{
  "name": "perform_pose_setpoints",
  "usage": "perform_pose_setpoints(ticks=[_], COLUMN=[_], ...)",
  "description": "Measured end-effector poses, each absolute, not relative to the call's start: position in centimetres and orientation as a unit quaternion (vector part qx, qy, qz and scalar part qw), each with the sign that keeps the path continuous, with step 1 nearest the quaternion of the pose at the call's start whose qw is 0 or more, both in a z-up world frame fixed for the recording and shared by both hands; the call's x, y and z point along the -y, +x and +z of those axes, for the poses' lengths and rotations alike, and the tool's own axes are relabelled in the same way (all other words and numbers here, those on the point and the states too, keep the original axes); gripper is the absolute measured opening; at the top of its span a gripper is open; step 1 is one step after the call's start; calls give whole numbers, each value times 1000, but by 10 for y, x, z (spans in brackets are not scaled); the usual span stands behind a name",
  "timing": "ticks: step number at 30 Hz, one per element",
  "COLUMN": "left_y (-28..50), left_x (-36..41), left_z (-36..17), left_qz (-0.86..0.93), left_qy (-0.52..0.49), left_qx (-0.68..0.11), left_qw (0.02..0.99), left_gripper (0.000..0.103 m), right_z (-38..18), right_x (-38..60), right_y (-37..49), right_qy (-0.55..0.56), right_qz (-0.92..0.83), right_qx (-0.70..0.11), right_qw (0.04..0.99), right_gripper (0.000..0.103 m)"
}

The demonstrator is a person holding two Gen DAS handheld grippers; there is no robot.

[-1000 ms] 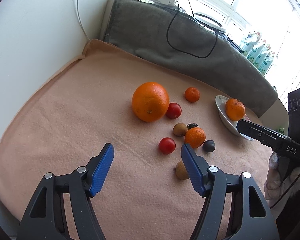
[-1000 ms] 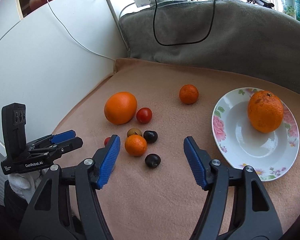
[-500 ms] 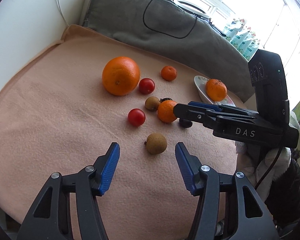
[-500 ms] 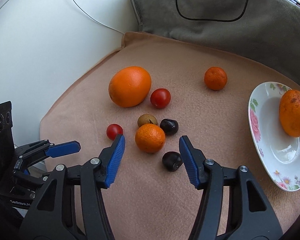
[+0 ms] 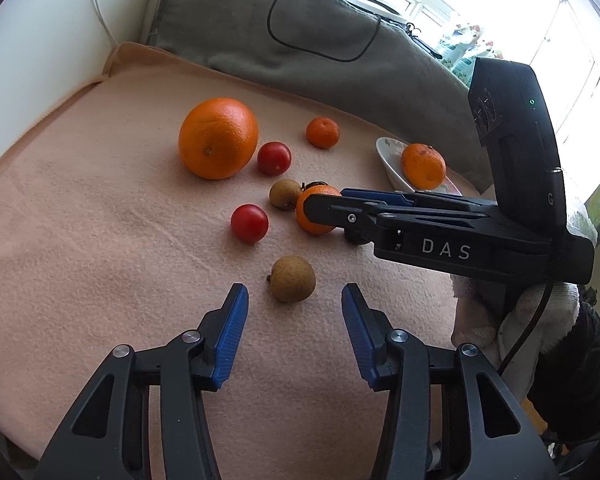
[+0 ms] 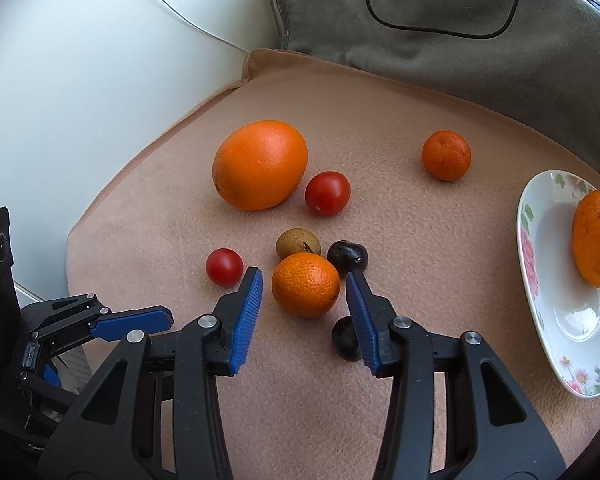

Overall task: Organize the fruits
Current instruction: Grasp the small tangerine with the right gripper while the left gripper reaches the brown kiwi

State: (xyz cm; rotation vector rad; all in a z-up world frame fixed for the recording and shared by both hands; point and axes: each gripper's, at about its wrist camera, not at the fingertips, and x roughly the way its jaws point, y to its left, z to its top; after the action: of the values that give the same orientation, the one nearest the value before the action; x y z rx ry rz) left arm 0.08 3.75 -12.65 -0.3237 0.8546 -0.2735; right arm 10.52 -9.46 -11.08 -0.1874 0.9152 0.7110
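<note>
Closing in, the right tongs (image 6: 304,286) straddle a small tangerine (image 6: 305,284), blue pads not quite touching it, a dark fruit (image 6: 345,339) beside the right pad. The left tongs (image 5: 295,312), also narrowing, stand empty just short of a brown longan (image 5: 292,279). Beyond lies open peach blanket (image 5: 100,240); the flowered plate (image 6: 548,280) sits far right.

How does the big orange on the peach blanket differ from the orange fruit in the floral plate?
The big smooth orange lies bare on the peach blanket; the plate's orange fruit sits inside the white floral plate. The big one looks larger, with clean skin; the plate fruit shows dark specks. The big one touches a red tomato; the plate fruit sits alone. Both are orange citrus.
</note>
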Motion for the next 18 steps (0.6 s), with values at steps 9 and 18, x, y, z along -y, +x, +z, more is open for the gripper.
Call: perform_pose_setpoints(ticks=[9,18], left_y=[6,9], left_x=[-33,-30], left_z=[-128,-132], left_qz=[-135,-132], left_qy=[-154,-148], left_qx=[-414,-418], left_qw=[887,887], left_gripper=[40,25], right_z=[-117,-118], right_x=[86,88], right_y=[107,106], right_qy=[-109,-103], right_qz=[329,331], right_qx=[-432,-432], right_qw=[832,833], right_gripper=[40,38])
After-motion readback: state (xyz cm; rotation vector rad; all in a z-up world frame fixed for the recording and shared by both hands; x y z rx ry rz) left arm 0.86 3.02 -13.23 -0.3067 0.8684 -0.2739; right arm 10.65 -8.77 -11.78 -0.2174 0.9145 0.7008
